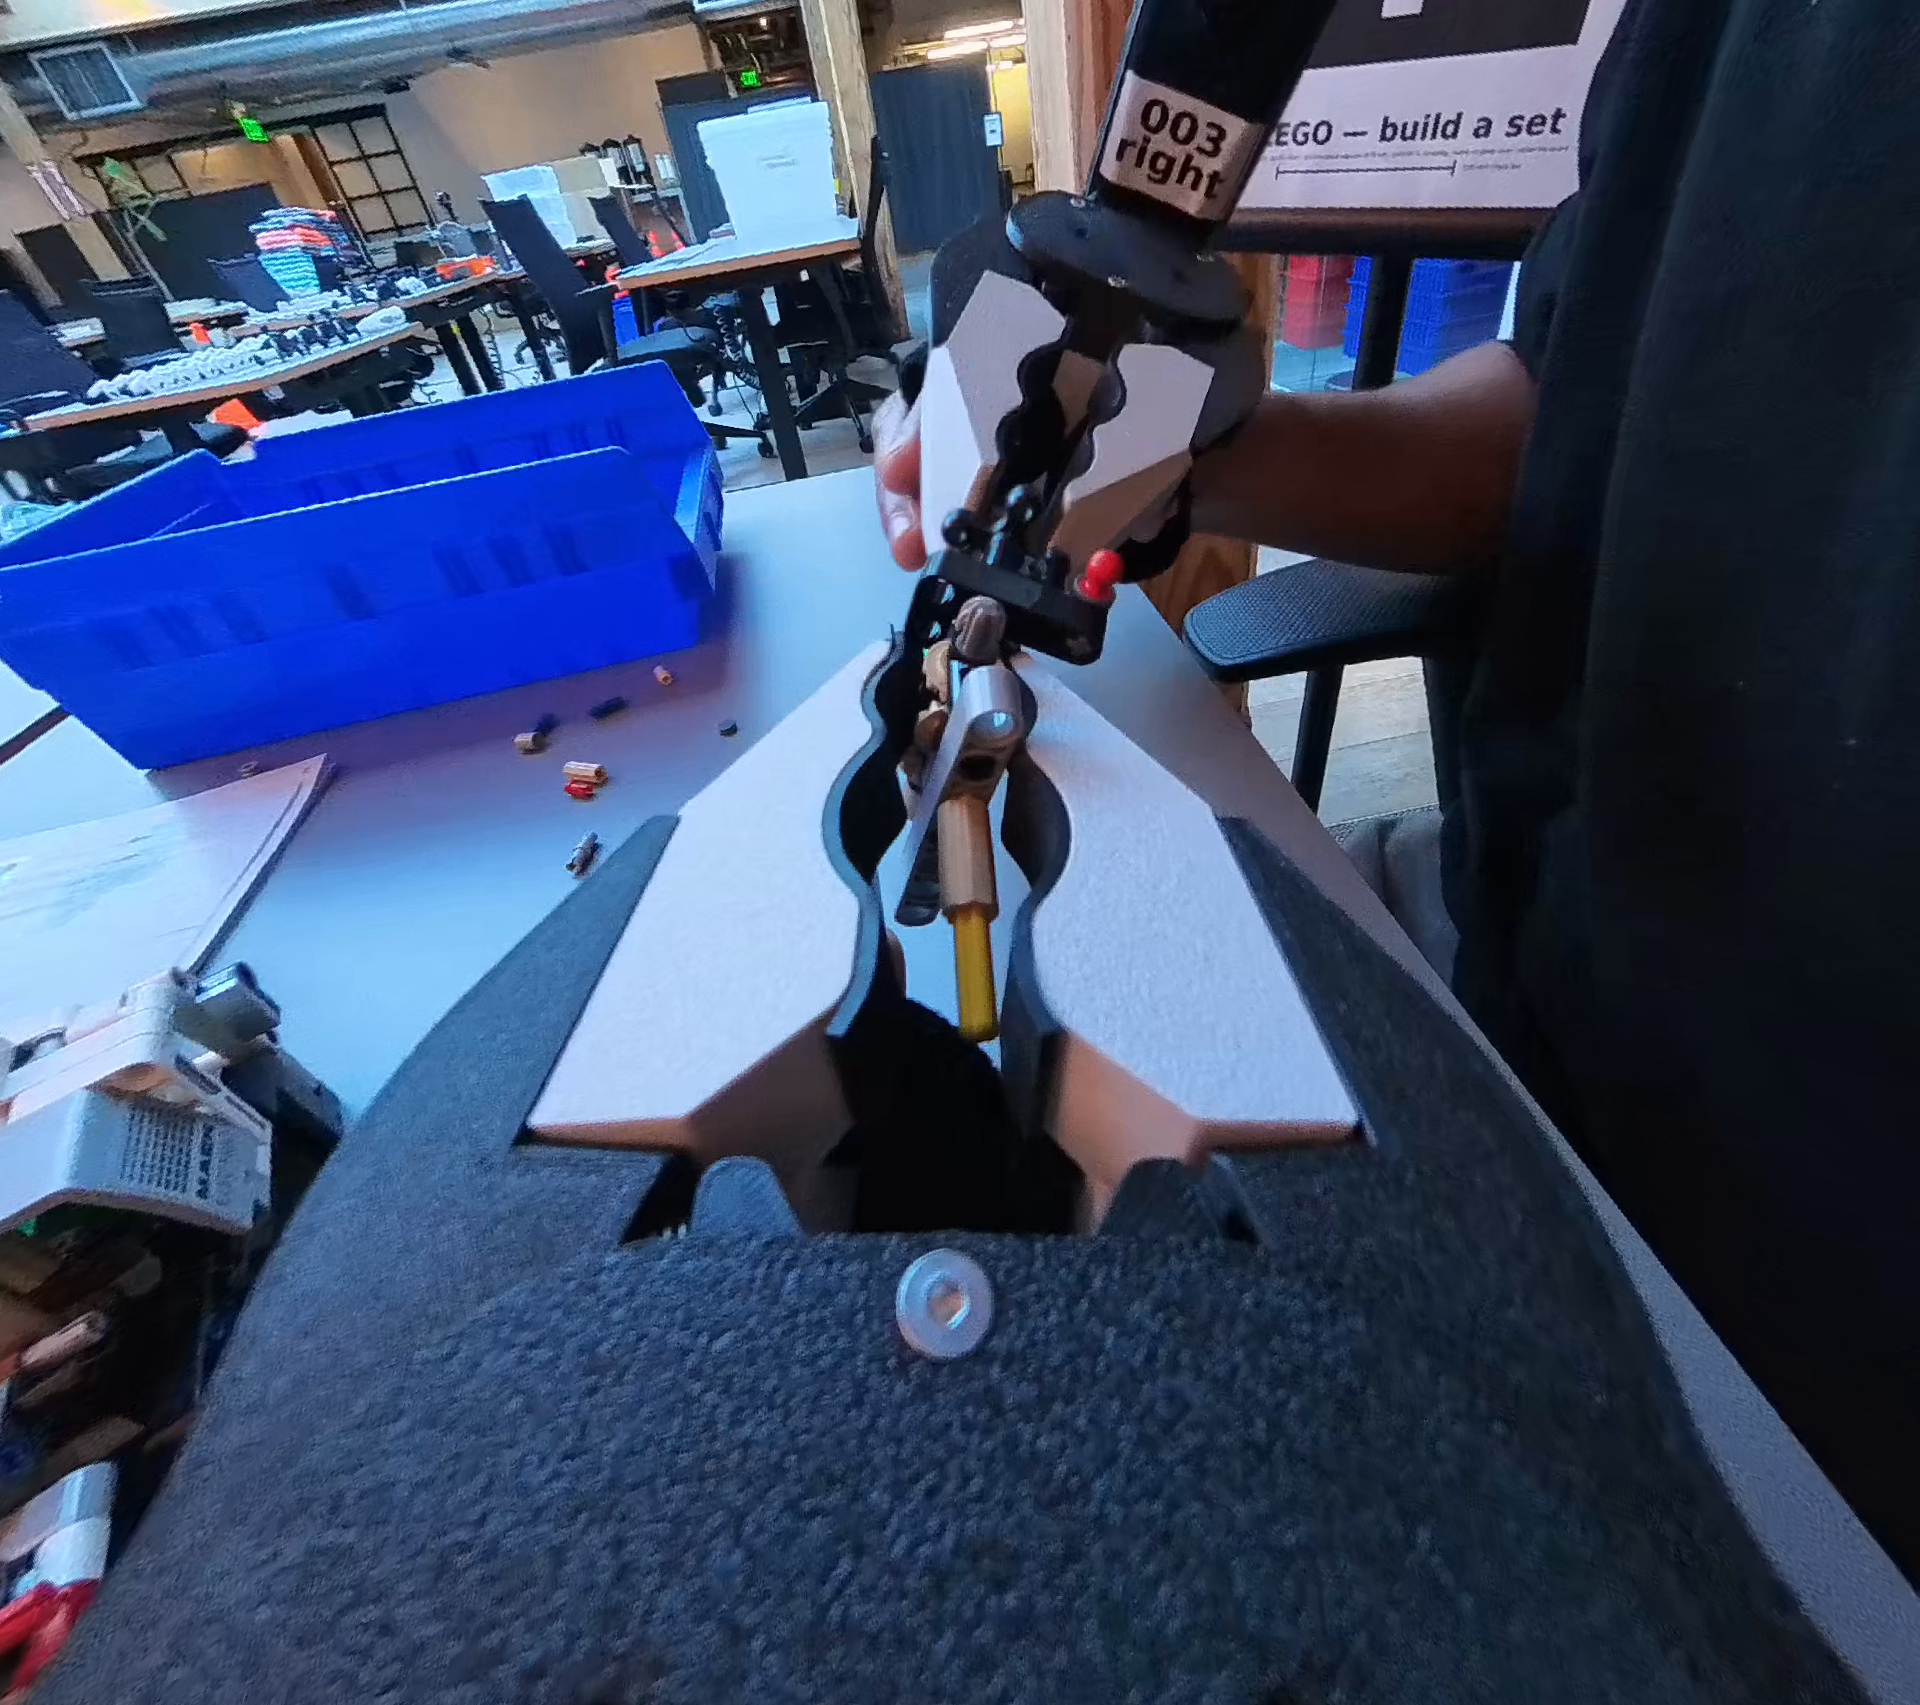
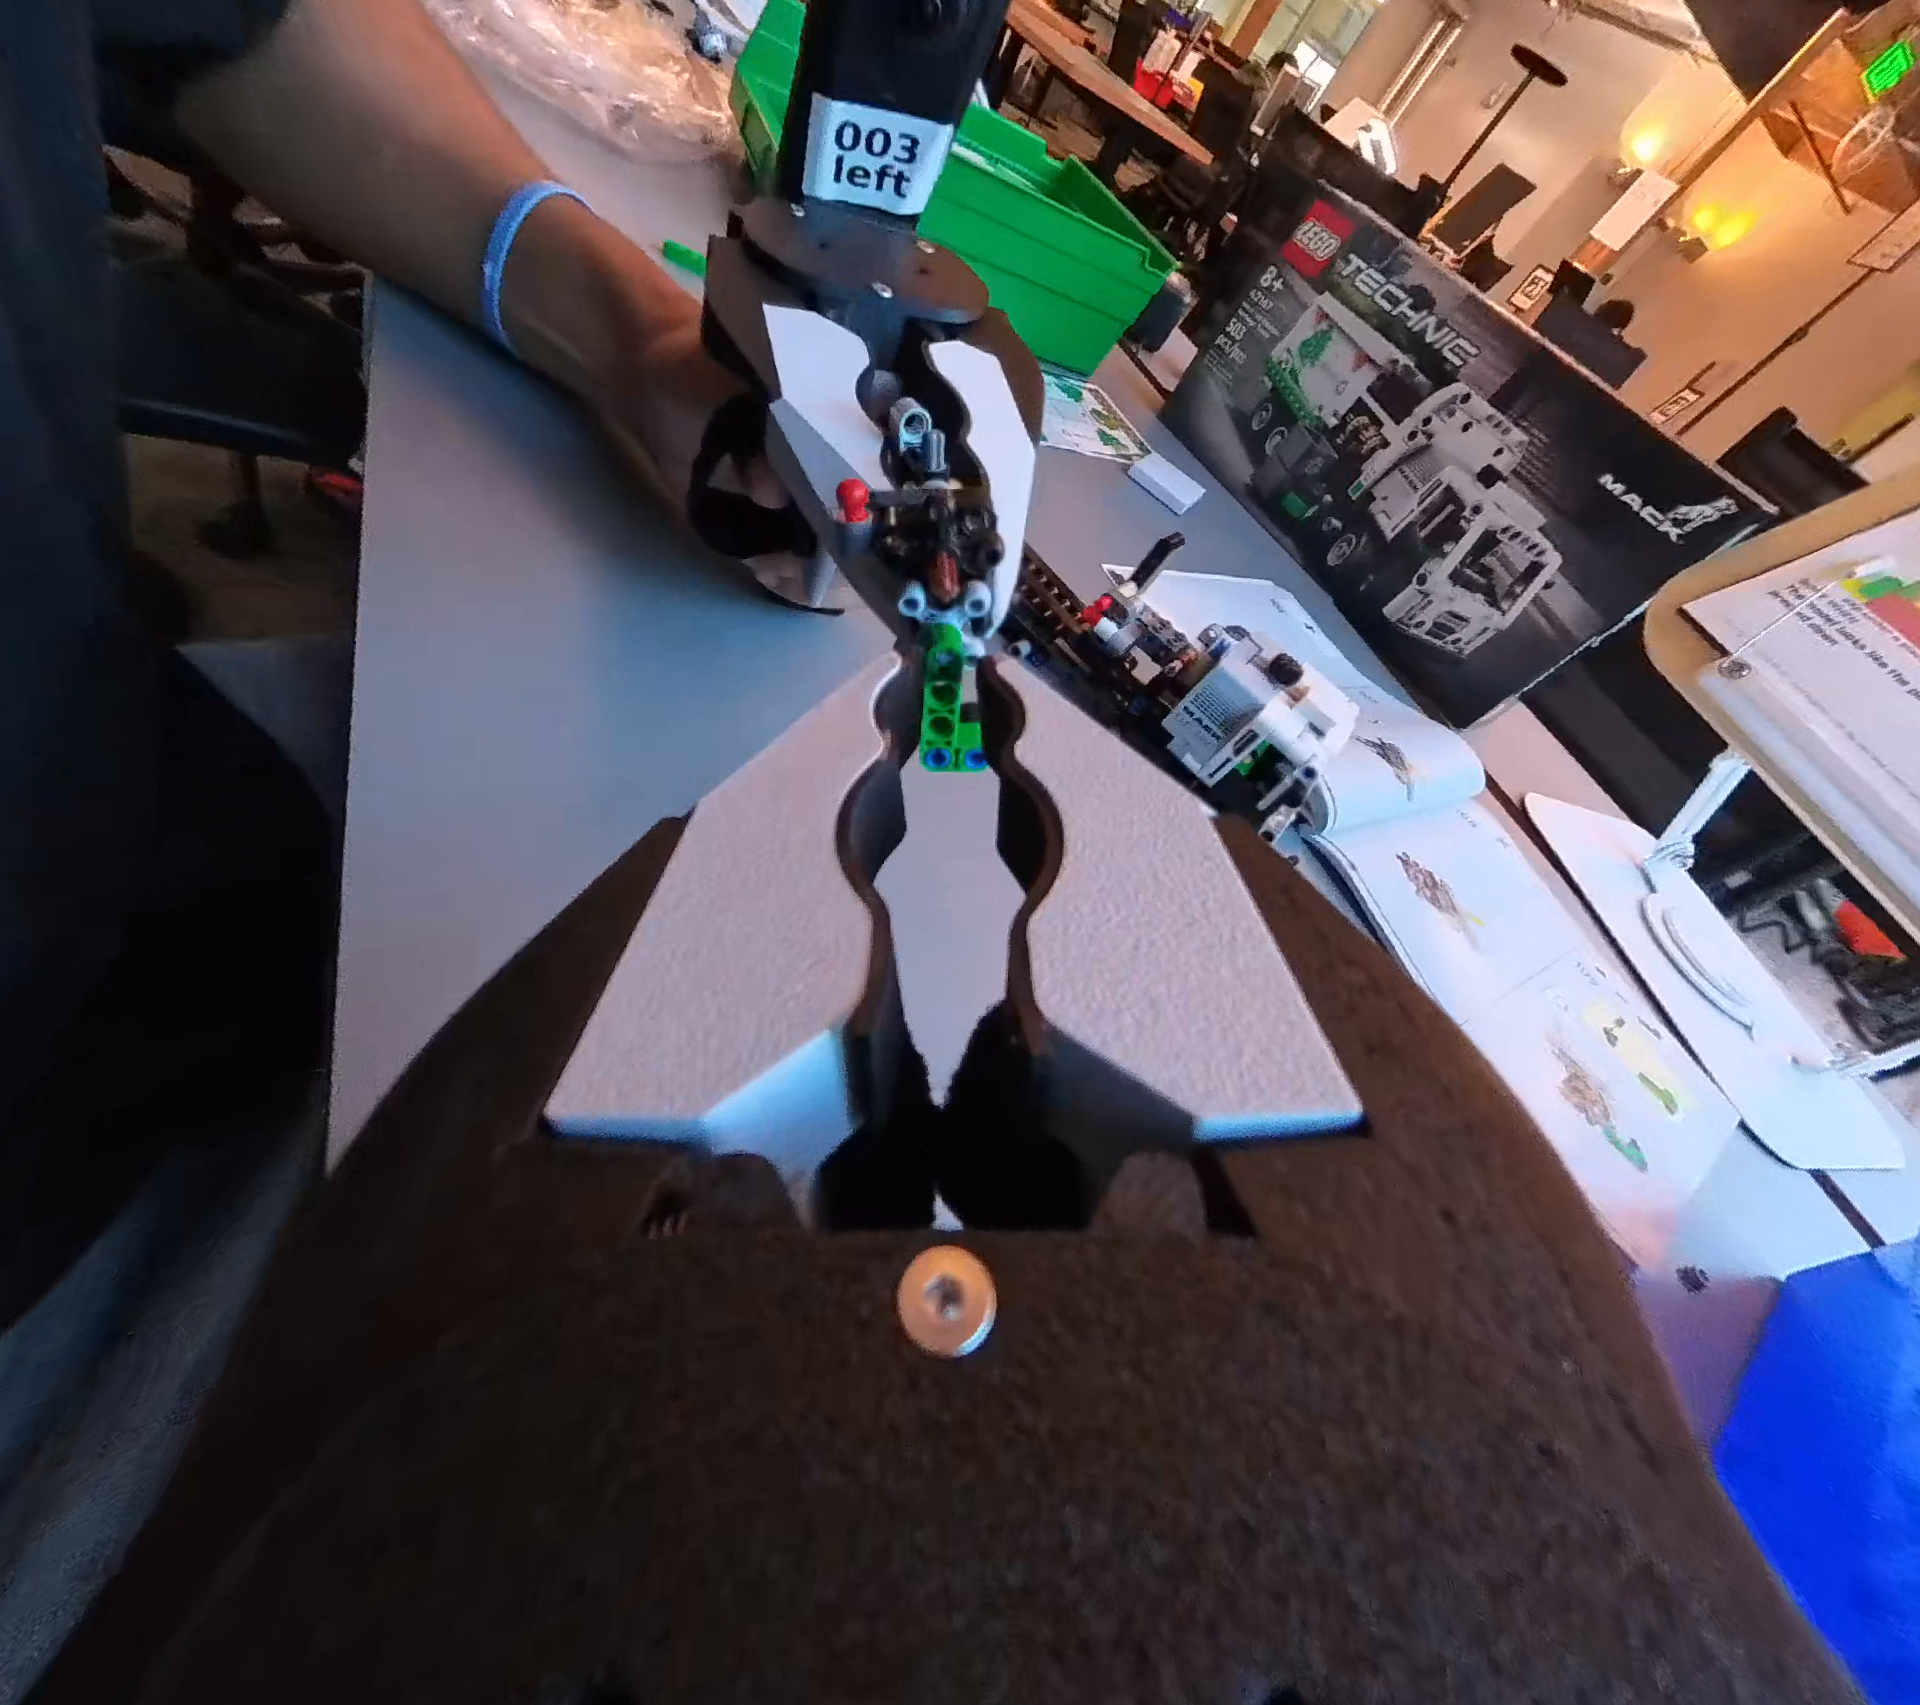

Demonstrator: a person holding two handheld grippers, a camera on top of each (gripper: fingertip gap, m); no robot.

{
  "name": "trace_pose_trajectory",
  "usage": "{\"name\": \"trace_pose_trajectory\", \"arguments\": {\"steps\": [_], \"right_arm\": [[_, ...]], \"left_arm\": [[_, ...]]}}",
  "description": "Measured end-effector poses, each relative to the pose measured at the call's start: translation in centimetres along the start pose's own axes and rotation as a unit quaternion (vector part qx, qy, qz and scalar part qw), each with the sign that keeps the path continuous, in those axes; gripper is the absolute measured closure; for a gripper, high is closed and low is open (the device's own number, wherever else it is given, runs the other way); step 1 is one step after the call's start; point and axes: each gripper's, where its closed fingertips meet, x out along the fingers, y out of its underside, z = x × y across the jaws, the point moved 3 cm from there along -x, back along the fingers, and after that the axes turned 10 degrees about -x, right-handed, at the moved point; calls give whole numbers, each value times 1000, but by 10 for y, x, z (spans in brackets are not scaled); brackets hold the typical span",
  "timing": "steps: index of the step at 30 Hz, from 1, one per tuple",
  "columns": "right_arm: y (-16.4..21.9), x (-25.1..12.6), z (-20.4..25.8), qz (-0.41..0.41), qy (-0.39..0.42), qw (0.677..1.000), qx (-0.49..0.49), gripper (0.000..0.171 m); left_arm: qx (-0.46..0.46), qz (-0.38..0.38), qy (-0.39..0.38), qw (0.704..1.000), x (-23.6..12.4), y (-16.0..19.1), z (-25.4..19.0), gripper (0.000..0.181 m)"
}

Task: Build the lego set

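Observation:
In the left wrist view my left gripper is shut on a small sub-assembly made of a grey beam, a tan connector and a yellow axle. My right gripper faces it and grips the far end, a black block with a red pin. In the right wrist view my right gripper is shut on a green beam with blue pins. That beam joins the black and grey cluster held by my left gripper. Both grippers hold the piece above the grey table.
A blue bin stands at the back left, with loose small pins in front of it. A partly built white truck sits on an open instruction booklet. The set's box and a green bin stand behind. The grippers are tip to tip, or close to it.

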Motion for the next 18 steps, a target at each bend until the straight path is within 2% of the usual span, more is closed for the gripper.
{"name": "trace_pose_trajectory", "arguments": {"steps": [5,12,18], "right_arm": [[2,2,3,8,-4,1000,-16,165],[1,0,9,29,-14,996,-87,165],[-4,-1,1,55,-7,995,-86,165]], "left_arm": [[1,4,-1,1000,1,1,-1,170],[-25,19,18,999,3,4,-6,170],[-91,10,53,994,4,-1,0,169]]}}
